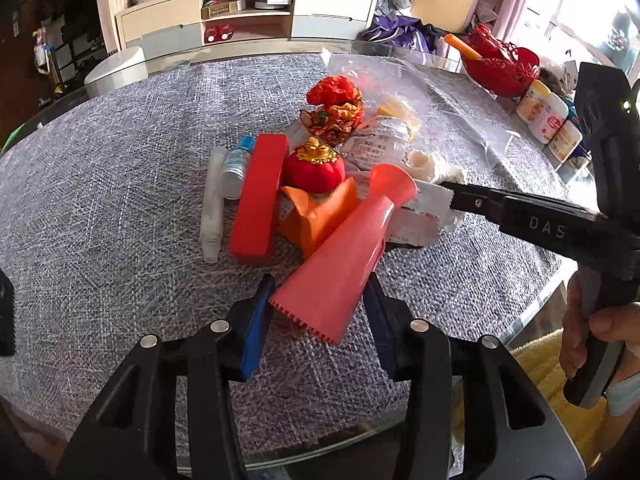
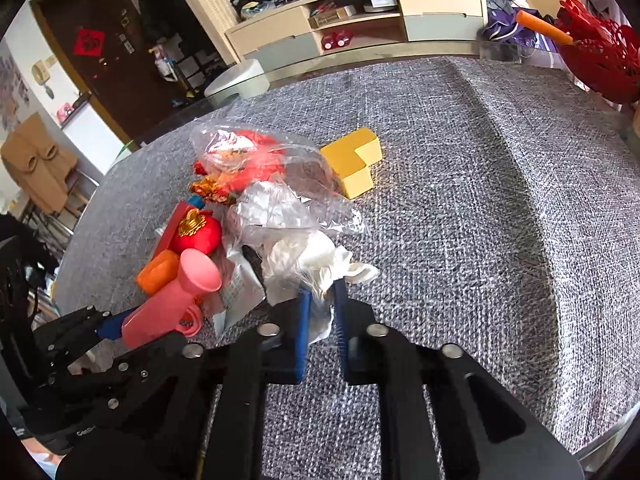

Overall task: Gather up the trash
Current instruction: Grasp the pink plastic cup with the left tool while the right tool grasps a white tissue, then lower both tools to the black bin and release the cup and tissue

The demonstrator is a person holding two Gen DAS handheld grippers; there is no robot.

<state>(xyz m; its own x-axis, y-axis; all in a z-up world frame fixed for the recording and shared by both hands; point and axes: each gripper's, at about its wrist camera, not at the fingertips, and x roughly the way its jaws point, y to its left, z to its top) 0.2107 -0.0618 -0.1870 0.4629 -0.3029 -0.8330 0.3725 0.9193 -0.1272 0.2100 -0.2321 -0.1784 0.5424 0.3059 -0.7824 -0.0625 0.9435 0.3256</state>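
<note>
A heap of trash lies mid-table. My left gripper is shut on the wide toothed end of a pink plastic funnel-shaped piece, blue pads on both its sides; the left gripper also shows in the right wrist view holding that pink piece. My right gripper is shut on a crumpled white tissue at the near edge of a clear plastic bag. In the left wrist view the right gripper pinches white paper at the heap's right side.
The heap also holds a red box, a red pumpkin ornament, an orange piece, a white tube, a small bottle and a yellow L-shaped block. A red basket and jars stand at the far right edge.
</note>
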